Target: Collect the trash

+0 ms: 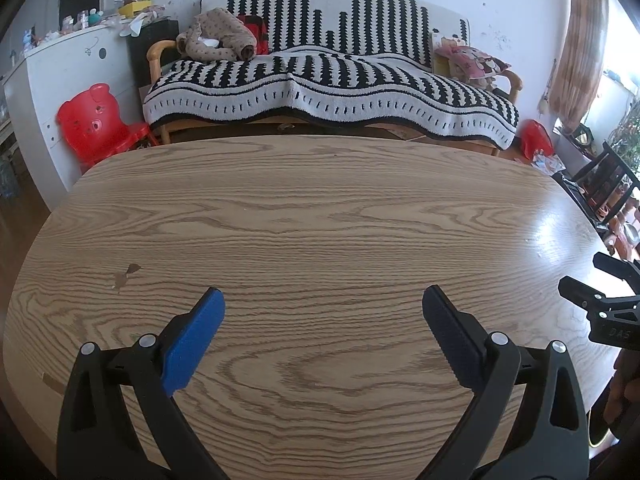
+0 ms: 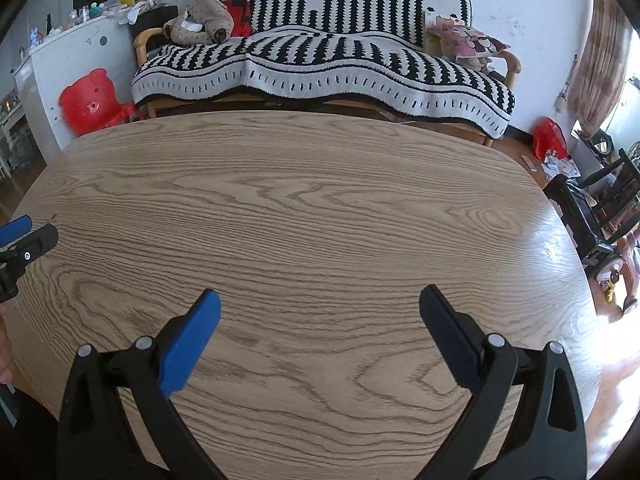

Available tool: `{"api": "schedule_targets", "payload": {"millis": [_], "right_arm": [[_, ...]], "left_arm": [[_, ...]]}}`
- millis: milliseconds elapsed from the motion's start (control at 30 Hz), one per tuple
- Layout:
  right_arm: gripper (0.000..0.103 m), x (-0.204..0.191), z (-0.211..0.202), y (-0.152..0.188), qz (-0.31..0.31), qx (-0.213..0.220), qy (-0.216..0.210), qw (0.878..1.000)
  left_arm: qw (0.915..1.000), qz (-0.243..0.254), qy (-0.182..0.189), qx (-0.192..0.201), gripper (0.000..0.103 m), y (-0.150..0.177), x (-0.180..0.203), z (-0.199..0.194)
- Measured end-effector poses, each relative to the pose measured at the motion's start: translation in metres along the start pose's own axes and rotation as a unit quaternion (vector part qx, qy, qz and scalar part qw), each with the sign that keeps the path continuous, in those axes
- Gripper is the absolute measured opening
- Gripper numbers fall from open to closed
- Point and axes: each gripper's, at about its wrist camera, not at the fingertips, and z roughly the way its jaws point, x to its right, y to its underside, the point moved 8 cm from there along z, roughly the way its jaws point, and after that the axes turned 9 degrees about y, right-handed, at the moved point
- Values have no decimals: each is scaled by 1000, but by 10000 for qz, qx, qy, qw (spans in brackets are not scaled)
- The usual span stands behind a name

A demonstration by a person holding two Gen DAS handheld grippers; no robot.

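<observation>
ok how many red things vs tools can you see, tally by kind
red bear-face chair: 1
red bag on the floor: 1
red cushion on the sofa: 1
tools, left and right, both open: 2
total: 5

We find a lived-in home living room. A wood-framed sofa (image 1: 328,76) under a black-and-white knit throw stands against the wall, bearing a cartoon-print pillow (image 1: 472,62) and bundled clothing (image 1: 218,36). A child's red bear-faced chair (image 1: 96,124), a cluttered white cabinet (image 1: 60,80), a checked curtain (image 1: 580,40) and a wood-grain table (image 1: 320,232) confirm domestic use.
</observation>
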Motion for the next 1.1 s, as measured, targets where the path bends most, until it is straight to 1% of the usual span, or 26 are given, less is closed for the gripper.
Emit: {"api": "schedule_targets", "payload": {"millis": [867,1100], "right_arm": [[96,-1,-2,0,8,-2,18,10000],[96,1,-2,0,9,1,22,10000]], "left_arm": [[10000,-10,-8,-33,96,-1,3,2],[9999,-94,121,-60,96,1,5,3]]}}
